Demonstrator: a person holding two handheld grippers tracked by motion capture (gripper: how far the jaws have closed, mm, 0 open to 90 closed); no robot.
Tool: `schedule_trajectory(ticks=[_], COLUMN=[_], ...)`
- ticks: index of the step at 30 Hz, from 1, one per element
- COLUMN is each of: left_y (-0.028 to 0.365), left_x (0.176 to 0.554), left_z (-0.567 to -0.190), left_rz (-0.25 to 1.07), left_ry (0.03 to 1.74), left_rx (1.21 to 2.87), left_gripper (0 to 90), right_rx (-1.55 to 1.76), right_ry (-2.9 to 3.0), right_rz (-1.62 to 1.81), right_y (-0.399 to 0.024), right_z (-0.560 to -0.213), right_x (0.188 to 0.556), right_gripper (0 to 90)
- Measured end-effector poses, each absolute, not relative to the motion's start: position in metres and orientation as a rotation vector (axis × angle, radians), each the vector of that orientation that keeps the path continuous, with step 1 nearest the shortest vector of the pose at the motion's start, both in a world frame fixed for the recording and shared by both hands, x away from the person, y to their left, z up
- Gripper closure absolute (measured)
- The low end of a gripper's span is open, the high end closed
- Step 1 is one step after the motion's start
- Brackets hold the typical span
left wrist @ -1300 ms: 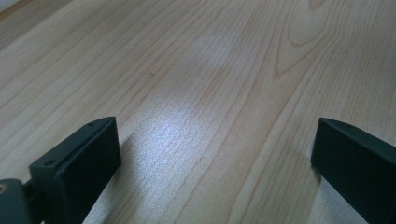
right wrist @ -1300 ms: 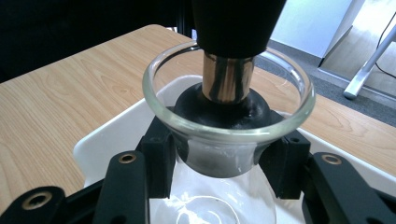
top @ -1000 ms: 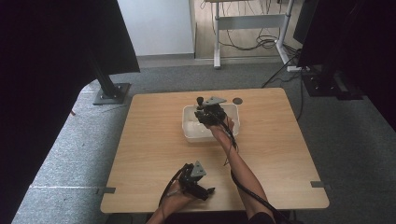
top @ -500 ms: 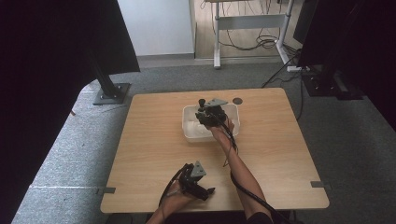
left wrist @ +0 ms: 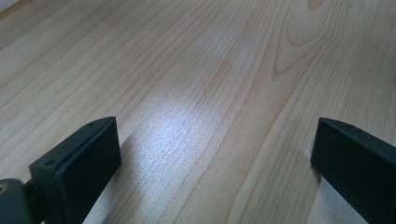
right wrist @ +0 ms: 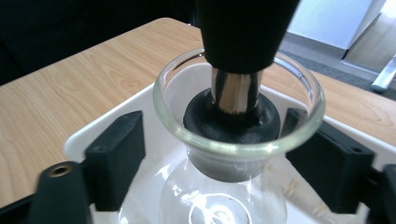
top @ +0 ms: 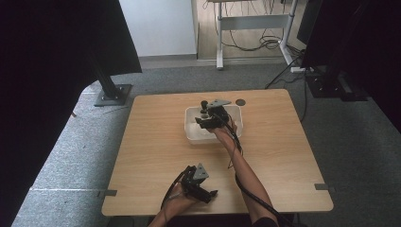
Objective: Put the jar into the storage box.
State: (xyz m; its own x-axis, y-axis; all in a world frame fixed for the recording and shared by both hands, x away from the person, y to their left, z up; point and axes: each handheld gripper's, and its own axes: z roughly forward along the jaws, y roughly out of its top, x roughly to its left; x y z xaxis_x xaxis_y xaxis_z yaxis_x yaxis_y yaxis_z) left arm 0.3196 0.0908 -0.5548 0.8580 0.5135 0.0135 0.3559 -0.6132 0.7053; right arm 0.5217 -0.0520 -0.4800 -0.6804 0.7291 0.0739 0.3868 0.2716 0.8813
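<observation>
Grey carpet surrounds the wooden table point(top: 156, 142), where the right gripper point(top: 206, 121) pinches a glass flask point(right wrist: 238, 140) by its neck inside the white tray point(top: 190, 135), likely to steady it, while the left gripper point(top: 204, 192) rests spread and empty

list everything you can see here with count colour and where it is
table: 1, light wood, centre of the high view
tray: 1, white, far middle of the table
glass flask: 1, clear, in the tray between the right tool's jaws
stopper: 1, black with a metal stem, in the flask's mouth
desk frame: 1, white, on the floor beyond the table
left tool: 1, black, near table edge, open
right tool: 1, black, over the tray
</observation>
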Motion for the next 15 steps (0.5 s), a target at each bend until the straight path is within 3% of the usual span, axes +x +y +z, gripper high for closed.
schedule_trajectory(ticks=[6, 15], left_y=[0.091, 0.091], left_x=[0.32, 0.32], left_z=[-0.555, -0.555], left_rz=[0.276, 0.277], left_ry=[0.628, 0.627], left_rx=[2.29, 2.289], left_gripper=[1.2, 1.2], right_rx=[0.998, 0.976], right_ry=[2.226, 2.264], right_rz=[1.367, 1.336], right_y=[-0.054, -0.056], right_z=[-0.477, -0.472], right_x=[0.52, 0.511], right_gripper=[10.8, 10.6])
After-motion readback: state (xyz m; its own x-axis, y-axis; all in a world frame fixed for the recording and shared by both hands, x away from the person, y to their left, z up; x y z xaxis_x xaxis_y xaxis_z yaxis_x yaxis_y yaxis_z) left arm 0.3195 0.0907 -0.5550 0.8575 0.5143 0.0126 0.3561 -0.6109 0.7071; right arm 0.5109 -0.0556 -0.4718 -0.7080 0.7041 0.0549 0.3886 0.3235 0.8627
